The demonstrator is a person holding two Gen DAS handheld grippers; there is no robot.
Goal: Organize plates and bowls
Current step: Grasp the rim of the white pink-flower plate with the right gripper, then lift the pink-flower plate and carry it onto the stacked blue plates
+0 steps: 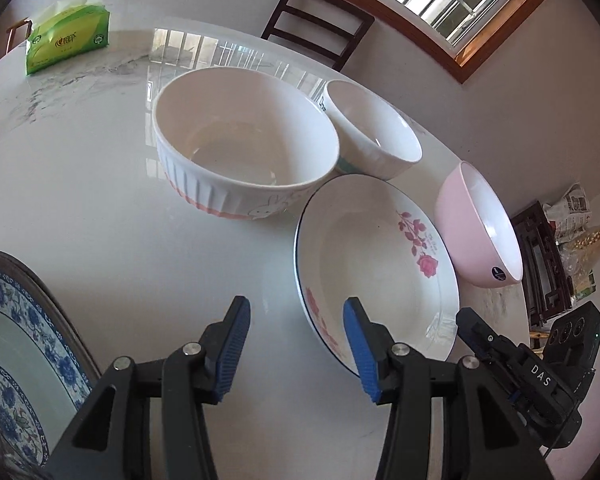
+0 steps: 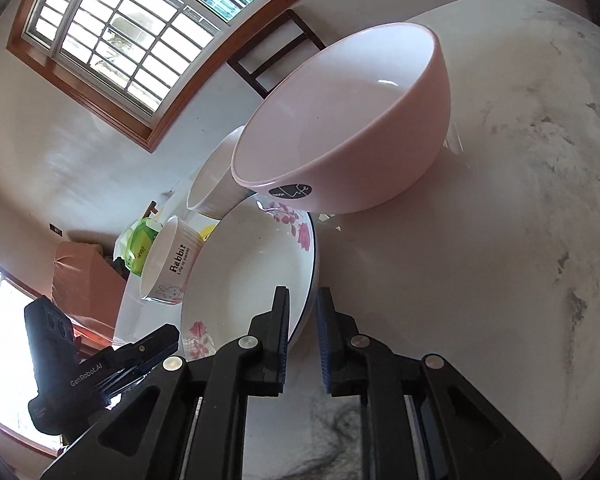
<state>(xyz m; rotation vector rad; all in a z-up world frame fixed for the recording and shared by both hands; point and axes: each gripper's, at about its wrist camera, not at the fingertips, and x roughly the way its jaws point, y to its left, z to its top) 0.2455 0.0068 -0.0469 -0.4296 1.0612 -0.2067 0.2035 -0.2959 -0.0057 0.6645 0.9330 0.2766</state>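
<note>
Your right gripper (image 2: 303, 300) sat nearest the rose plate (image 2: 256, 276), its rim just between slightly parted jaws, not pinched. Your left gripper (image 1: 296, 312) hung open, empty, beside the plate's near-left edge. The pink bowl (image 2: 348, 128) stood just behind the plate.

A glossy white marble-look table (image 1: 80, 184) carries the crockery: a ribbed white rabbit bowl (image 1: 244, 148) at centre, a smaller white bowl (image 1: 374, 130) touching it at two o'clock, a rose-patterned plate (image 1: 380, 268) at four o'clock, a pink bowl (image 1: 478, 228) just beside the plate's right rim, a blue-and-white plate (image 1: 16, 344) at eight o'clock and a green tissue pack (image 1: 68, 40) at eleven o'clock.
</note>
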